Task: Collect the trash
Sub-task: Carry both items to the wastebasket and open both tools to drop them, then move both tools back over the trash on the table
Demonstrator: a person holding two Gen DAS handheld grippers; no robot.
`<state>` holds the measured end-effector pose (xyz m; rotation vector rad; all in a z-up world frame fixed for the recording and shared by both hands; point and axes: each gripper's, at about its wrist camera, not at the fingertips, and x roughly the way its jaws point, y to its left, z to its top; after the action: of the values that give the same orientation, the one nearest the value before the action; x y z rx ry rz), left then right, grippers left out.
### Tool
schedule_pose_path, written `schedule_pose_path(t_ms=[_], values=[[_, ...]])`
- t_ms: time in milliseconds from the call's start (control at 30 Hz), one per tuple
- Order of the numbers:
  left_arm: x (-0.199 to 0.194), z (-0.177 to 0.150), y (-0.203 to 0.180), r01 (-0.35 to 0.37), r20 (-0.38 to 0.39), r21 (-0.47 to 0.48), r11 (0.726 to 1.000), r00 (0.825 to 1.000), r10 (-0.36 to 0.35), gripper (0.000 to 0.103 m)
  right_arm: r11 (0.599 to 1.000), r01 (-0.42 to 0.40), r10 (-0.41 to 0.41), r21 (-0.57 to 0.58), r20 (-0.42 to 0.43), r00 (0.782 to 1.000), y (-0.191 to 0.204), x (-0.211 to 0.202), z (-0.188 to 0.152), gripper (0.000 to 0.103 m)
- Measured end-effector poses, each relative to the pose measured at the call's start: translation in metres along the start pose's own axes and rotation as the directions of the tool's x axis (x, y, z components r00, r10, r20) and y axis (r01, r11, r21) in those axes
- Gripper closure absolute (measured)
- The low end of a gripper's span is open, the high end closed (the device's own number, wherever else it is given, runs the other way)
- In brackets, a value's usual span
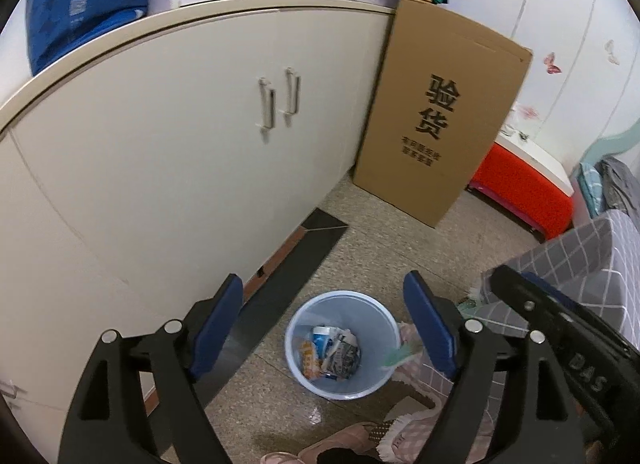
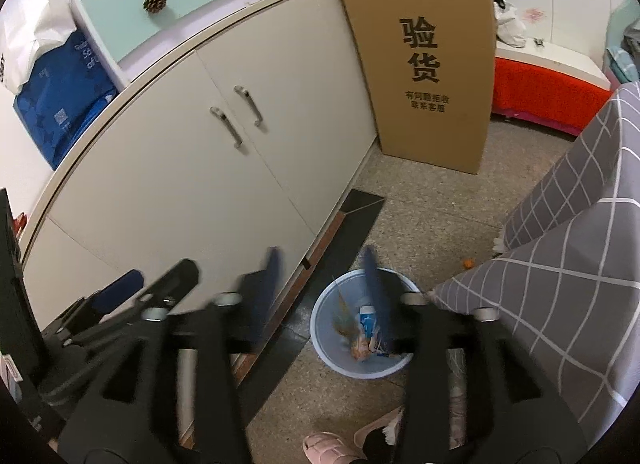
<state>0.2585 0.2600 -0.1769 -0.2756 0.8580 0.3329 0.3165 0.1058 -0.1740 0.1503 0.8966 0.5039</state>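
Nearest, in the left wrist view, left gripper (image 1: 324, 328) spread wide, blue pads (image 1: 218, 328) well apart, nothing between them, aimed down over the bin (image 1: 380, 316). In the right wrist view, right gripper (image 2: 324, 288) motion-blurred, fingers parted and released, nothing pressed between the pads; a streaked orange-teal wrapper (image 2: 345, 318) seen over the bin mouth, apparently dropping or already inside, hard to tell through the blur. Below, a pink slipper (image 2: 326, 446) on the speckled floor (image 1: 400, 232). Next out, the pale blue bin standing upright on the floor just beside the cabinet (image 1: 160, 143) foot and a dark floor strip (image 1: 296, 256), holding the trash (image 1: 334, 352): crumpled packets, blue, white and orange. Judged light, thin, crinkly and soft, likely slippery film; no fragility to fear; best pinched at a raised crumple or folded edge rather than on a flat face, where pads would likely slide. Bin itself probably light plastic, easy to tip if knocked at the rim. To the right, a grey checked cloth (image 2: 560, 284) draped over furniture, with a small orange scrap (image 2: 467, 263) on the floor near its foot, possibly the next piece to collect. Farther off, a tall cardboard box (image 1: 440, 111) leaning against the cabinet end, then a red low bench (image 1: 520, 191) by the wall.
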Motion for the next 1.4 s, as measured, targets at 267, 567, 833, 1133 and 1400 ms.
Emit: schedule_pose_path(t_ms=[267, 567, 833, 1133, 1400], values=[[-0.024, -0.005, -0.006, 0.005, 0.028, -0.002, 1.0, 1.0, -0.005, 0.021, 0.999, 0.044, -0.044, -0.023, 0.033, 0.998, -0.005, -0.041, -0.005, 0.045], [-0.085, -0.019, -0.057, 0.067, 0.083, 0.085, 0.994, 0.994, -0.074, 0.018, 0.997, 0.072, -0.075, 0.024, 0.136, 0.988, -0.047, -0.138, -0.019, 0.04], [-0.135, -0.031, -0.13, 0.191, 0.106, 0.176, 0.966, 0.972, -0.211, 0.016, 0.987, 0.133, -0.152, 0.092, 0.248, 0.957, -0.102, -0.223, -0.031, 0.037], [-0.148, -0.062, -0.231, 0.329, -0.001, 0.321, 0.888, 0.938, -0.347, 0.016, 0.936, 0.241, -0.308, 0.255, 0.267, 0.913, -0.196, -0.286, -0.06, 0.037], [-0.131, -0.095, -0.293, 0.349, -0.087, 0.422, 0.837, 0.934, -0.346, 0.016, 0.9, 0.263, -0.36, 0.348, 0.251, 0.899, -0.249, -0.306, -0.084, 0.037]])
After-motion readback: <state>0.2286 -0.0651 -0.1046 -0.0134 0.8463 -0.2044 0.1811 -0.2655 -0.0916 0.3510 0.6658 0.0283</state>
